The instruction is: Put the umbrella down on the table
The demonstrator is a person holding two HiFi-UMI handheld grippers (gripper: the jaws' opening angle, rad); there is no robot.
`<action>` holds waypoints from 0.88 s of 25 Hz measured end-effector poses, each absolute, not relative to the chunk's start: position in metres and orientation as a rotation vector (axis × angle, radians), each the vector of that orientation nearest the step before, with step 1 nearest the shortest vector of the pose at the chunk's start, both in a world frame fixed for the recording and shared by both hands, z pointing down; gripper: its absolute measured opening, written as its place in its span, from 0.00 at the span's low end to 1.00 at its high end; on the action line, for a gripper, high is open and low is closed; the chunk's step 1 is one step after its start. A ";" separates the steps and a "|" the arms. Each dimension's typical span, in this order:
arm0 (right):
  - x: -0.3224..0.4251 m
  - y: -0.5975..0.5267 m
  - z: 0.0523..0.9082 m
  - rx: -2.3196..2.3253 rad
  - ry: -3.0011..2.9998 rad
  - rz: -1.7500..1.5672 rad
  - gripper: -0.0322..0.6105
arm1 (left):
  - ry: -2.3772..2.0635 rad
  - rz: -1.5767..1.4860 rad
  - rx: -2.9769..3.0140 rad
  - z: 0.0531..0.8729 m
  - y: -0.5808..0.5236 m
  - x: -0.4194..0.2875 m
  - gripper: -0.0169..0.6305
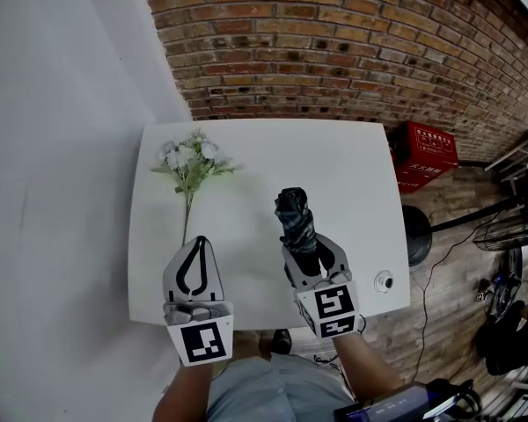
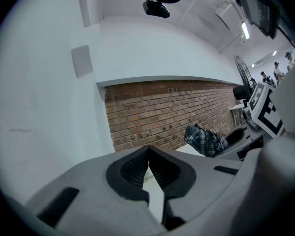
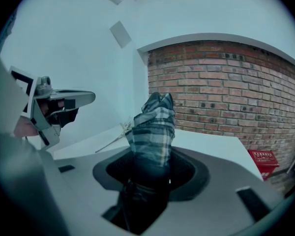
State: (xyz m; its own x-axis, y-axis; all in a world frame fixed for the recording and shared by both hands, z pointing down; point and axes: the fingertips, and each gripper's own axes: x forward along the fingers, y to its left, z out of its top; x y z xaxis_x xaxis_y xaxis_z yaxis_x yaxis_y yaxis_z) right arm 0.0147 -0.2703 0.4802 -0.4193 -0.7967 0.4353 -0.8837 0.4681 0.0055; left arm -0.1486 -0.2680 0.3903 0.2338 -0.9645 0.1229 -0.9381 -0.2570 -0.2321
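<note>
A folded plaid umbrella (image 1: 296, 218) sticks out forward from my right gripper (image 1: 314, 251), which is shut on its lower end above the near half of the white table (image 1: 334, 174). In the right gripper view the umbrella (image 3: 155, 127) rises from between the jaws of the right gripper (image 3: 150, 168), its tip pointing toward the brick wall. My left gripper (image 1: 196, 240) hovers over the table's near left part, its tips touching and nothing between them. The left gripper view shows the left gripper (image 2: 148, 150) with the umbrella (image 2: 204, 139) off to its right.
A bunch of white flowers (image 1: 191, 161) lies on the table's far left. A small round object (image 1: 384, 280) sits near the table's front right corner. A red crate (image 1: 425, 152), a black round base (image 1: 416, 234) and a fan (image 1: 502, 231) stand on the floor to the right.
</note>
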 end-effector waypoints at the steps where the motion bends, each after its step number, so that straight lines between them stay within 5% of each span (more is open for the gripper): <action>1: 0.014 -0.271 0.482 1.411 -2.341 0.321 0.35 | 1.845 -0.366 -2.381 0.391 -0.269 -0.149 0.04; 22: 0.018 -0.277 0.513 1.376 -2.280 0.378 0.35 | 1.840 -0.374 -2.383 0.392 -0.278 -0.149 0.04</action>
